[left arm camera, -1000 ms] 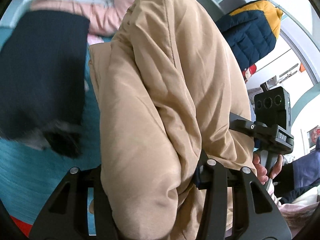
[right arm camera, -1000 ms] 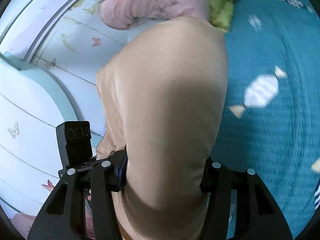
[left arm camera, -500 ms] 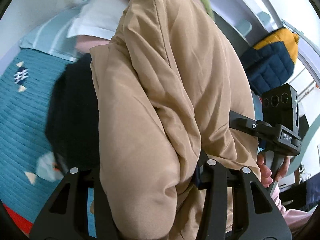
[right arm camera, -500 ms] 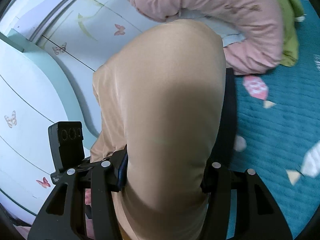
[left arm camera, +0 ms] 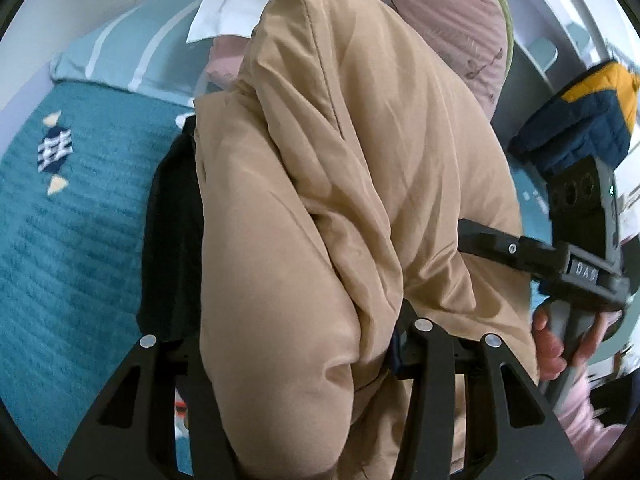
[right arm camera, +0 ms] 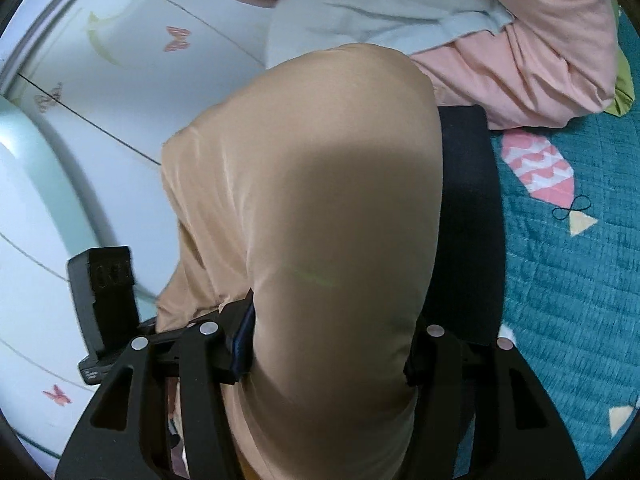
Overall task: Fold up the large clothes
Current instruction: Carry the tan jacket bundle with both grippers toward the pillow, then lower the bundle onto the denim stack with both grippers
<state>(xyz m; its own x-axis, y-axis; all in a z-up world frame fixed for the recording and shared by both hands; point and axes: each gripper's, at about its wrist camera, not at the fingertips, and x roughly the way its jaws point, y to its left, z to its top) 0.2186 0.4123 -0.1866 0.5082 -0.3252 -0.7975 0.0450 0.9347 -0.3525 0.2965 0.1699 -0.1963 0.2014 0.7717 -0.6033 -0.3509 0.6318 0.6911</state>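
We carry the tan padded coat (left arm camera: 340,200) over the teal bedspread (left arm camera: 80,240) towards the black folded garment (right arm camera: 468,220) beneath it, the left gripper (left arm camera: 296,360) clamped on one bunched end and the right gripper (right arm camera: 328,344) with the other end between its jaws, which are opening, so we judge it best to lower both ends level onto the black garment before either lets go fully. The left view alone shows the hand (left arm camera: 556,344) on the right gripper's handle and a navy-and-yellow jacket (left arm camera: 580,120) beyond the coat; the right view alone shows the butterfly-patterned wall (right arm camera: 120,80).
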